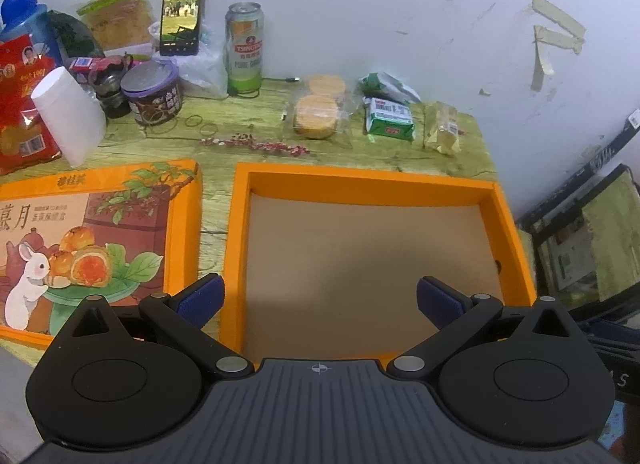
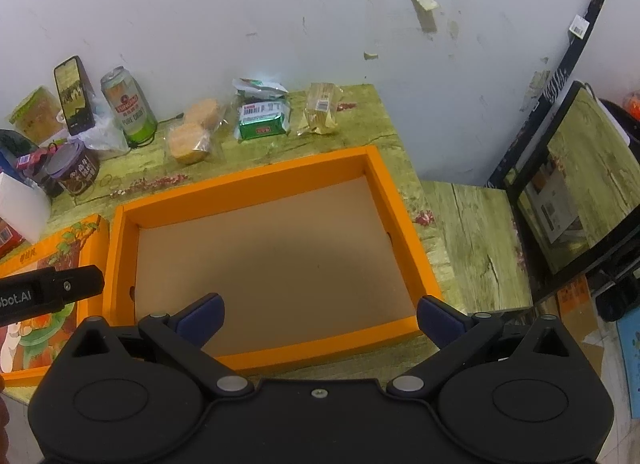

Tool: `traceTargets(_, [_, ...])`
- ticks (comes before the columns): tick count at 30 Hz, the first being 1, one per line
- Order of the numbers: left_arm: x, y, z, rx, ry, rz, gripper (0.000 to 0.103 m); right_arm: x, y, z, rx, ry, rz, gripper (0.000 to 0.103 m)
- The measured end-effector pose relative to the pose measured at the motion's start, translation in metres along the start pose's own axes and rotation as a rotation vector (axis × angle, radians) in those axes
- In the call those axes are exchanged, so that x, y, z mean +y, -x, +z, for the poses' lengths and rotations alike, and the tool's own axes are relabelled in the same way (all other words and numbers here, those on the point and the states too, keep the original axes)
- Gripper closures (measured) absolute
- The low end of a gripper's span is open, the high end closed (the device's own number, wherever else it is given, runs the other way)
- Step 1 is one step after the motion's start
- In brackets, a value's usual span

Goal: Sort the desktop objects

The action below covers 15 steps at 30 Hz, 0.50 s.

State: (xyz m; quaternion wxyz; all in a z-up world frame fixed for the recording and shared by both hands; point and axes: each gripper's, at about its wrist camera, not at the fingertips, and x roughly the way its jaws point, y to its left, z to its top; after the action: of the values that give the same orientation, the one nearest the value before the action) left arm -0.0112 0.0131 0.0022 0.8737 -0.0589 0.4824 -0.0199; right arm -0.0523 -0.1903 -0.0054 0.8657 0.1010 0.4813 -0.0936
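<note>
the left gripper (image 1: 318, 300) and right gripper (image 2: 318, 318), jaws apart and empty, hover over the empty orange cardboard tray (image 1: 362, 182). best reach straight past its far wall for the wrapped round pastries (image 1: 318, 112) and green foil packet (image 1: 390, 120), closing squarely without crushing.

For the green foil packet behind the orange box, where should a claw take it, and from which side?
Across its short sides, coming down from above. The green foil packet lies flat on the table, a low rectangular block, with wrapped pastries and a clear snack bag close on either side, so a level approach looks crowded.
</note>
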Motion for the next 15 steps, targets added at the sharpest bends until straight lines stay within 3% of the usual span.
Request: traceTargets(15, [0.0042,-0.0088,-0.007,0.046,0.013,0.039,0.0,-0.003,-0.003,-0.0047,0.023,-0.006,-0.005,0.0])
